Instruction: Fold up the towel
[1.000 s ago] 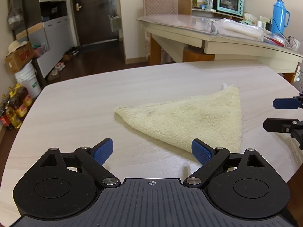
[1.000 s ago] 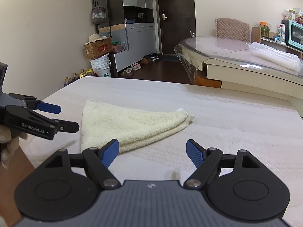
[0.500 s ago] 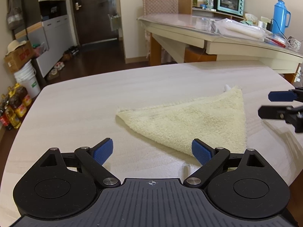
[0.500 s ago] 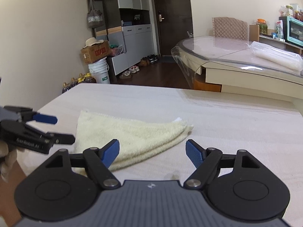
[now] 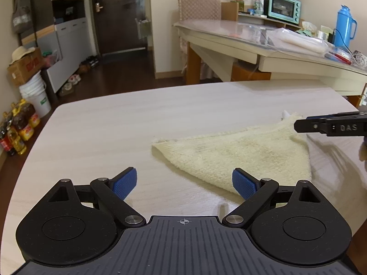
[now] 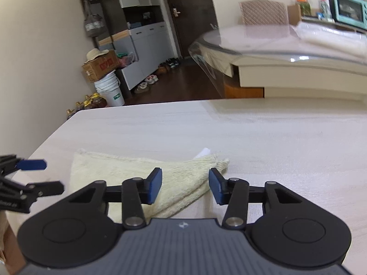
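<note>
I see the cream towel lying folded into a triangle on the pale bench. My right claw sits over its near right corner, half-spread and gripping nothing. My left claw stands wide near the towel's near edge, empty.

A blue thermos and teal toaster oven are seen on the glass-topped table; oil bottles are grouped well left of it.

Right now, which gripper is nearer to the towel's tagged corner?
The right gripper: its fingers straddle the tagged corner of the towel. The left gripper hangs back from the opposite edge.
</note>
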{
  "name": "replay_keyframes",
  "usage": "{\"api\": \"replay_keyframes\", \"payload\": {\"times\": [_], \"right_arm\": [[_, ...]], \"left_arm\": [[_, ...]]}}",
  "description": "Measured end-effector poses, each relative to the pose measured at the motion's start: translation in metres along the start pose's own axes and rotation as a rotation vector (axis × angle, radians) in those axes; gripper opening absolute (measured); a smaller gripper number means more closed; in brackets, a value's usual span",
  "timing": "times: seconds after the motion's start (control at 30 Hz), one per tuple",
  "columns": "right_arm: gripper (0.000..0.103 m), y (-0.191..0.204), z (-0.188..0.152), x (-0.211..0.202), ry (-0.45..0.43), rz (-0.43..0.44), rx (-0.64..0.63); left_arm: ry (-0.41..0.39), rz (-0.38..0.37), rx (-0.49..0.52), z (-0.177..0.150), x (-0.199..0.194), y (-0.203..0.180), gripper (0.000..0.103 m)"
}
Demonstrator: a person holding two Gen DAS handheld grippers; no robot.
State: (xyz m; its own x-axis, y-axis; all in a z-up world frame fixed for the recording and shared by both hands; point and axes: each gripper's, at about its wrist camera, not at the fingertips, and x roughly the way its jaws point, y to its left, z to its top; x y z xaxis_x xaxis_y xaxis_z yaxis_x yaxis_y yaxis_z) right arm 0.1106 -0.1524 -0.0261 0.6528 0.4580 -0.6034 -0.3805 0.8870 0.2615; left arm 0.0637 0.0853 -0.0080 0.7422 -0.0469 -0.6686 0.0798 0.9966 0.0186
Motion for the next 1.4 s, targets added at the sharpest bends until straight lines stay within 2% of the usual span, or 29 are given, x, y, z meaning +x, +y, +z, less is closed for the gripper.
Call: {"api": "replay_keyframes", "payload": {"times": [0.03,0.13,0.17,0.2,0.27,0.33,0.43,0.47,0.5,0.57,0.7,0.8,0.93,1.03,1.07,1.17,1.27,1.33,1.4], "right_arm": [[0.049,-0.002,0.0,0.004,0.004,-0.003,0.015],[0.033,-0.004,0.001,0.01,0.0,-0.012,0.035],[0.015,-0.004,0.001,0.01,-0.003,-0.017,0.034],[0.005,-0.005,0.001,0.009,-0.009,-0.017,0.035],[0.005,-0.003,0.002,0.004,-0.039,-0.026,0.03],[0.005,0.009,0.003,-0.007,-0.082,-0.051,-0.039],[0.005,0.029,0.005,-0.026,-0.13,-0.013,-0.119],[0.005,0.038,0.005,-0.033,-0.143,0.026,-0.149],[0.005,0.054,0.004,-0.046,-0.153,0.11,-0.194],[0.005,0.075,-0.001,-0.058,-0.137,0.224,-0.249],[0.005,0.136,-0.029,-0.078,-0.055,0.461,-0.441],[0.005,0.162,-0.05,-0.076,0.009,0.553,-0.533],[0.005,0.184,-0.076,-0.057,0.088,0.607,-0.596],[0.016,0.186,-0.079,-0.049,0.125,0.63,-0.618],[0.024,0.185,-0.078,-0.05,0.124,0.637,-0.621],[0.027,0.174,-0.069,-0.058,0.084,0.634,-0.612],[0.029,0.155,-0.055,-0.064,0.034,0.536,-0.583],[0.031,0.137,-0.045,-0.061,0.012,0.453,-0.546],[0.031,0.115,-0.036,-0.056,-0.001,0.367,-0.491]], "left_arm": [[-0.001,0.0,-0.004,0.0,0.001,0.001,0.094],[-0.003,0.005,-0.008,0.0,0.002,0.005,0.094],[-0.004,0.008,-0.012,0.0,0.002,0.008,0.094],[-0.005,0.01,-0.015,0.0,0.003,0.009,0.094],[-0.008,0.019,-0.022,0.0,0.002,0.015,0.094],[-0.01,0.031,-0.026,0.0,0.001,0.021,0.094],[-0.021,0.066,-0.026,0.001,-0.005,0.035,0.094],[-0.026,0.08,-0.026,0.001,-0.008,0.04,0.094],[-0.03,0.093,-0.027,0.001,-0.01,0.044,0.094],[-0.038,0.118,-0.031,0.001,-0.016,0.054,0.094],[-0.05,0.162,-0.041,0.001,-0.027,0.07,0.094],[-0.052,0.18,-0.04,-0.002,-0.033,0.077,0.094],[-0.045,0.186,-0.035,-0.006,-0.036,0.08,0.094],[-0.037,0.173,-0.025,-0.007,-0.033,0.08,0.094],[-0.035,0.162,-0.018,-0.006,-0.031,0.079,0.094],[-0.039,0.11,0.013,-0.002,-0.024,0.075,0.094],[-0.044,0.035,0.043,0.005,-0.015,0.066,0.092],[-0.047,-0.034,0.069,0.011,-0.006,0.055,0.087],[-0.034,-0.072,0.109,0.014,0.004,0.045,0.079]]}}
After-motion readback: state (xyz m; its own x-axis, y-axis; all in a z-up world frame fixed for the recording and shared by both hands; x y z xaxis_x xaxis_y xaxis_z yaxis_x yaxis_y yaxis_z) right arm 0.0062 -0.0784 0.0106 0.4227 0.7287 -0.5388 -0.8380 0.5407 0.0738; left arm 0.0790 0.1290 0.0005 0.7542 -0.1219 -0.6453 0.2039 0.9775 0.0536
